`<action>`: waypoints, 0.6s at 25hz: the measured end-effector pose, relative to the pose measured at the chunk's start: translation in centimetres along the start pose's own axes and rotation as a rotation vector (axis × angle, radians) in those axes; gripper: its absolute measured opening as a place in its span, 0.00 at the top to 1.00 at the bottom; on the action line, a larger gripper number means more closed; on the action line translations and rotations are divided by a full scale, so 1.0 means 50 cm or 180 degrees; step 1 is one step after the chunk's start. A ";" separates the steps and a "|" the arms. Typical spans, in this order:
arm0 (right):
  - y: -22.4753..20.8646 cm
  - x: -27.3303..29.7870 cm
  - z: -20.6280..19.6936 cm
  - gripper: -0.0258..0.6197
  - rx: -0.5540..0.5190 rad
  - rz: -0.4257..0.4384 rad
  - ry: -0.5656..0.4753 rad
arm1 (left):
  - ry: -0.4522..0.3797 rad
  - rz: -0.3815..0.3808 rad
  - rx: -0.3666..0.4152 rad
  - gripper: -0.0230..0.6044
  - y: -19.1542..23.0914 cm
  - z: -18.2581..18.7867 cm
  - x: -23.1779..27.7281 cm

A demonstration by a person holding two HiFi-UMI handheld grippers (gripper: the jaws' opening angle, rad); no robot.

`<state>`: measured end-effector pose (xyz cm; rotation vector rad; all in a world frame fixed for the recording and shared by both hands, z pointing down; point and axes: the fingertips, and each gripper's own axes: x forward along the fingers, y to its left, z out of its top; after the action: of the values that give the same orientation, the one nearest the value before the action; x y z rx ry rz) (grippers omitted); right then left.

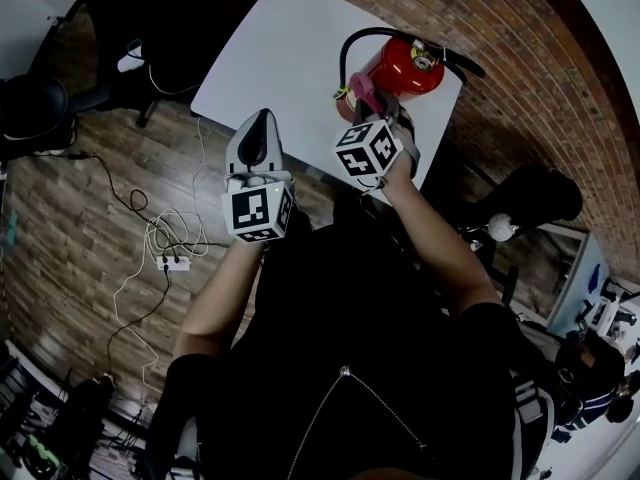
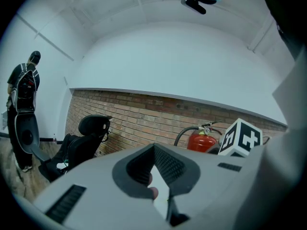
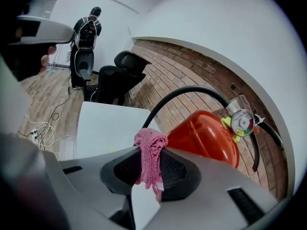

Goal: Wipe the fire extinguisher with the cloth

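- A white table (image 1: 280,58) stands against a brick wall (image 1: 520,48).
- A black office chair (image 1: 160,18) sits just beyond the table's far end.
- The floor (image 1: 60,228) is dark wood planks.
- White cables (image 1: 165,230) lie in loose coils on the floor, beside a power strip (image 1: 175,263).
- A person (image 2: 24,95) in dark clothes stands well back, by a white wall.

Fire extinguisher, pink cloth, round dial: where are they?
fire extinguisher (image 3: 206,138), right gripper view, red body.
pink cloth (image 3: 149,146), right gripper view, bunched top.
round dial (image 3: 243,121), right gripper view, its face.
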<state>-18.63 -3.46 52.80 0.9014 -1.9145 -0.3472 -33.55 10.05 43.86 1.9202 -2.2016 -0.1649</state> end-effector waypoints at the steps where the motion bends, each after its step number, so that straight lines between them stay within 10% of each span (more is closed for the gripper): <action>1: -0.005 -0.006 0.005 0.80 0.0010 -0.0013 -0.0020 | -0.0004 -0.0015 0.0005 0.95 -0.002 0.003 0.003; 15: -0.097 -0.115 0.085 0.80 0.0045 -0.0313 -0.0419 | -0.0086 -0.0171 0.0056 0.95 -0.030 0.047 0.041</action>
<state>-18.59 -3.23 44.17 1.0058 -1.9990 -0.4619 -32.89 7.69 41.42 1.9992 -2.1766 -0.1820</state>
